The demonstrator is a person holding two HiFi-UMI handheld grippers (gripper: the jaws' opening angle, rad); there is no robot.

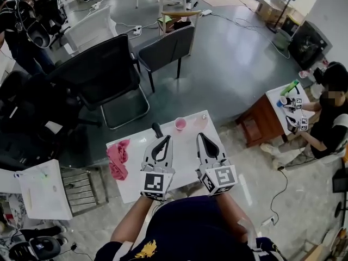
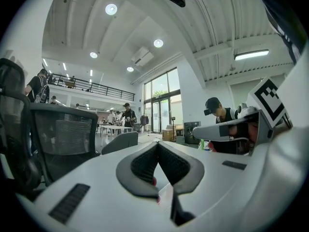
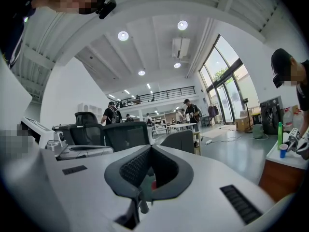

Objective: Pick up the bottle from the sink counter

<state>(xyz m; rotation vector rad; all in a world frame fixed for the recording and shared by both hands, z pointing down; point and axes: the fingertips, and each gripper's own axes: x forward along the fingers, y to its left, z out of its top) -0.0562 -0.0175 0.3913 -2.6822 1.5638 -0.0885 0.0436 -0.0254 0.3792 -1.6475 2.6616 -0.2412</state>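
On the white table (image 1: 187,145) below me, a pale see-through container (image 1: 202,122), possibly the bottle, stands at the far edge next to a small pink cup (image 1: 180,124). My left gripper (image 1: 163,139) (image 2: 158,145) hovers over the middle of the table, jaws shut with nothing between them. My right gripper (image 1: 200,137) (image 3: 149,148) is beside it, also shut and empty, its tip just short of the see-through container. Both gripper views look out level across the room, and the bottle does not show in either.
A pink cloth (image 1: 118,159) lies on the table's left part, and a short black upright thing (image 1: 156,129) stands just past my left gripper. Dark chairs (image 1: 103,72) stand beyond the table. A seated person (image 1: 331,113) works at a small wooden table (image 1: 261,121) to the right. A wire rack (image 1: 80,186) is at the left.
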